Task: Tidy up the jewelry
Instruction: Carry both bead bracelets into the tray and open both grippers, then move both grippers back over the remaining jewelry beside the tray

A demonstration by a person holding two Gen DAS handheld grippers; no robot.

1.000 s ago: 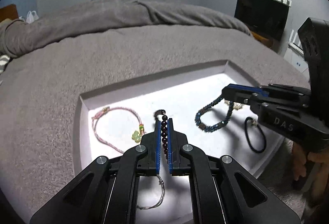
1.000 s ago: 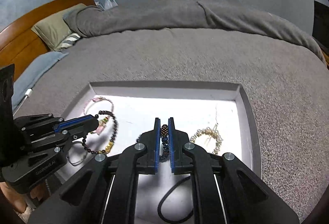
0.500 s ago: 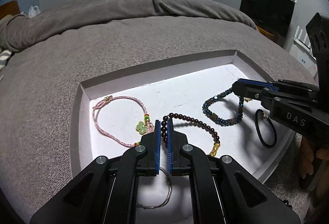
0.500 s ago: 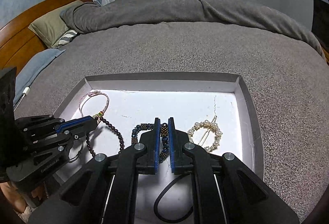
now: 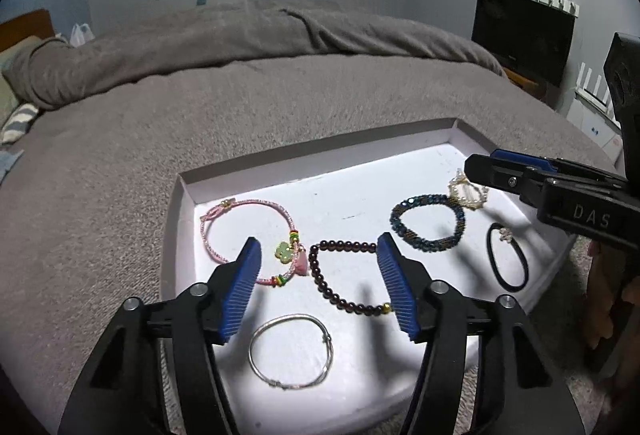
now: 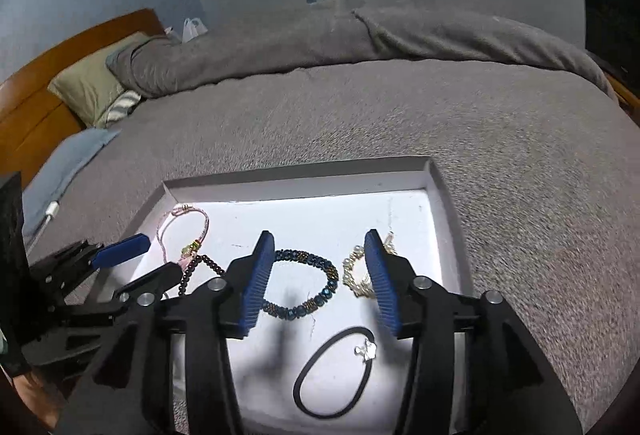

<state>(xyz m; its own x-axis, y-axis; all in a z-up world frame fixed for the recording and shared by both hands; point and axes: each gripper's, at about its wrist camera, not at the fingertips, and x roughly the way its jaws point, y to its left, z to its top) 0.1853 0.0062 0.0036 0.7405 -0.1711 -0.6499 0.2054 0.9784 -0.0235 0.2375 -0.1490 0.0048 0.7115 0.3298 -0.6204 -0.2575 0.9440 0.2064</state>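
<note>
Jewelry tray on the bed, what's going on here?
A person with a handheld gripper in each hand is laying jewelry out in a shallow white tray on a grey bed. Both grippers are open and hold nothing. The left gripper hovers over the dark red bead bracelet, the right gripper over the blue beaded bracelet. Also lying flat in the tray: a pink cord bracelet, a silver bangle, a pearl piece and a black hair tie.

Glossy bead bracelet (image 5: 344, 275) – rough cloth bedspread (image 5: 280, 107).
</note>
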